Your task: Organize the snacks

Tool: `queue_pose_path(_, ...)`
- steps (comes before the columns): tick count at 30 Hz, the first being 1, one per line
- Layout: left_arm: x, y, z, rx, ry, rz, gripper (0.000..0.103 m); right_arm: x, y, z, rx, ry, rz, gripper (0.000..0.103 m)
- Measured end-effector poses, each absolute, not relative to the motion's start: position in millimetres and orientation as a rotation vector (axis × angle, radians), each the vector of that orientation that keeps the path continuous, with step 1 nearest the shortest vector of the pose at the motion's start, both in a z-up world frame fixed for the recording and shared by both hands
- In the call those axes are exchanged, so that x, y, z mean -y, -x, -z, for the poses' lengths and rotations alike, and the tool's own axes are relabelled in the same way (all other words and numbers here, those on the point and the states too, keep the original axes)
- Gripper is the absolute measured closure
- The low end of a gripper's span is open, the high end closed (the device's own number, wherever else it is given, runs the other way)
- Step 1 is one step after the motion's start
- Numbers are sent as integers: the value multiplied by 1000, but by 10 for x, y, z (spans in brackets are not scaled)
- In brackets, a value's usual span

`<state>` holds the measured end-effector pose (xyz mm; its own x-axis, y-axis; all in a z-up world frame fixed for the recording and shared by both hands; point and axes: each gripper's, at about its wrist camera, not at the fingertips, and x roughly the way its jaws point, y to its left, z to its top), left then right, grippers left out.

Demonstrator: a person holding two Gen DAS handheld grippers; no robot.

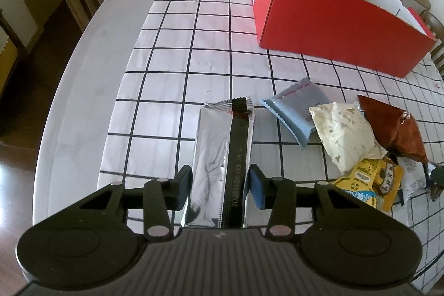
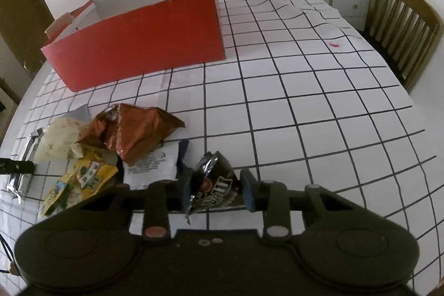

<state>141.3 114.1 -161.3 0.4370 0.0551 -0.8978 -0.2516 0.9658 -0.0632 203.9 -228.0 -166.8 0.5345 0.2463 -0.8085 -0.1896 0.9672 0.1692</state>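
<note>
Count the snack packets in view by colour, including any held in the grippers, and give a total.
Silver packet: 1
Light blue packet: 1
Cream packet: 1
Copper-brown packet: 1
Yellow packet: 1
White packet: 1
Dark brown packet: 1
Total: 7

Open checked cloth (image 2: 305,107) is left between the snack pile (image 2: 105,146) and the red box (image 2: 138,46); the box's near wall bars a low approach.

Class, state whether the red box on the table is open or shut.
Open: the red box has no lid on top, and its pale inner walls show.
</note>
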Motion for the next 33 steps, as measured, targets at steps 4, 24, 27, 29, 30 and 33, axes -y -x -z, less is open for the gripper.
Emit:
queue_pose_path(4,-1135,-1332,1553,-1093,218,-187,60,2316,-1974,1640,-977,-80,-256,73)
queue_pose_path(24,-748,-1146,869,-1001,231,-90,60,2306,-1769,942,-869,-154,-326,73)
queue_pose_path(27,-667,-1192,729,-974,222,-69,60,2238,-1803,795,-839,-146,-356,73)
queue_pose_path(29,-612,-1233,638,-956,214,-56,60,2208,-1829,715,-819,-139,-371,73)
queue_pose_path(30,-584,-1265,591,-949,208,-49,60,2184,-1859,664,-807,-133,-380,73)
queue_pose_path(33,-521,-1376,464,-921,190,-40,60,2130,-1959,548,-779,-111,-394,73)
